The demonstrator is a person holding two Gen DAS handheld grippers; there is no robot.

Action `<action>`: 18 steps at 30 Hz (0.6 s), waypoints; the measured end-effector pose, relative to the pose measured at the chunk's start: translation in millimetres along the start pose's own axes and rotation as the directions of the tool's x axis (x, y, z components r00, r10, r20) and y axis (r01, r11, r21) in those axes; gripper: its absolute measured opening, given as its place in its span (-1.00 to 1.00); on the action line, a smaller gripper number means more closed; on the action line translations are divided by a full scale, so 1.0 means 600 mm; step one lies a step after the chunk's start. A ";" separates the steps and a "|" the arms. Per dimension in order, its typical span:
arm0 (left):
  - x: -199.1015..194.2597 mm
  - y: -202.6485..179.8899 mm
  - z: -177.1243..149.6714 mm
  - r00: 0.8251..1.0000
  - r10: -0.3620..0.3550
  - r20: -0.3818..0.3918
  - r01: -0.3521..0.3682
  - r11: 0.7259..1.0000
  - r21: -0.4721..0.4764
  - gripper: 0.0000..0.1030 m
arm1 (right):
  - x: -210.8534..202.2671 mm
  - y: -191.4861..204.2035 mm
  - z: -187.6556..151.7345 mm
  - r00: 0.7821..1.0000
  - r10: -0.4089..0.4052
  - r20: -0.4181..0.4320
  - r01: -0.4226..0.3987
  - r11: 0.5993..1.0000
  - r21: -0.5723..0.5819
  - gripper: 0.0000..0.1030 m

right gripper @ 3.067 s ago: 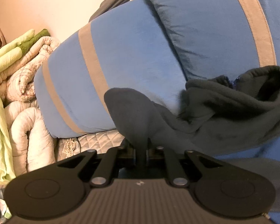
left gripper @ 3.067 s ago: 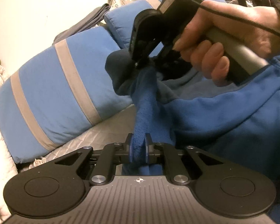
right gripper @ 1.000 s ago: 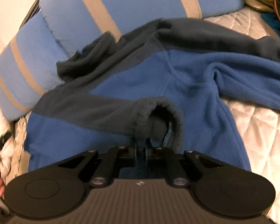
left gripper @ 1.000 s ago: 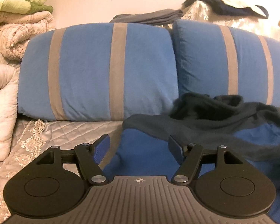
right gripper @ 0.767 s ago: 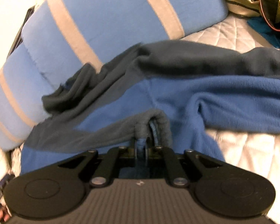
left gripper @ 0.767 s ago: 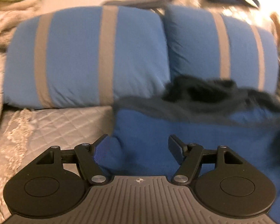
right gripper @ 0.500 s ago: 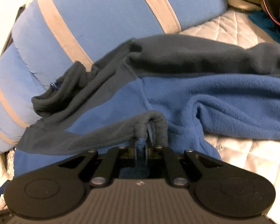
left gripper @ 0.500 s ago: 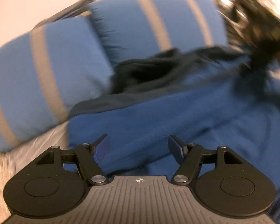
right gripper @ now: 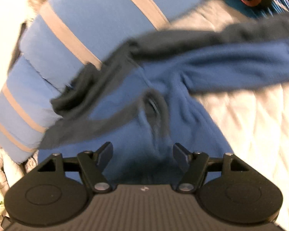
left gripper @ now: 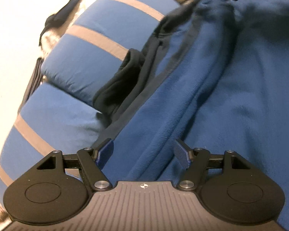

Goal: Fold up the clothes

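Left wrist view: left gripper (left gripper: 143, 153) jaws spread apart, gripping nothing, just above the blue fleece (left gripper: 231, 88). Fleece fills the frame; its dark grey collar (left gripper: 123, 84) lies against the striped blue pillows (left gripper: 98, 44).

Right wrist view: blurred. Right gripper (right gripper: 142, 155) jaws also apart, empty, over the fleece (right gripper: 212, 65). Fleece lies on the white quilted bed (right gripper: 260, 115), sleeve stretched out right, pillows (right gripper: 82, 28) behind.

We see the fleece jacket (right gripper: 136, 88) lying on the quilt (right gripper: 250, 115) — two pillows (right gripper: 82, 23) behind it on the left, its sleeve (right gripper: 231, 65) reaching right.
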State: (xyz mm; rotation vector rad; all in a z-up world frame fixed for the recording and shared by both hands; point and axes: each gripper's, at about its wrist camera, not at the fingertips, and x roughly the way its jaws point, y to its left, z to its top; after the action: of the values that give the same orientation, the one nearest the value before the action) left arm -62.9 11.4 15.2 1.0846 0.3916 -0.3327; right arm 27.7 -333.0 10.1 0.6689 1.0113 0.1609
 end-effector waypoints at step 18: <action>0.010 -0.035 -0.011 0.999 0.008 -0.039 -0.002 0.988 0.155 0.33 | 0.064 -0.058 -0.041 0.998 0.056 -0.025 -0.043 0.927 0.372 -0.38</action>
State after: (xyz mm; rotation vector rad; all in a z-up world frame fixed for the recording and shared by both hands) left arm -67.8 7.7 -6.9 1.2454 0.4032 -0.3414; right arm 22.1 -333.2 -46.9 1.0413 1.0699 0.0233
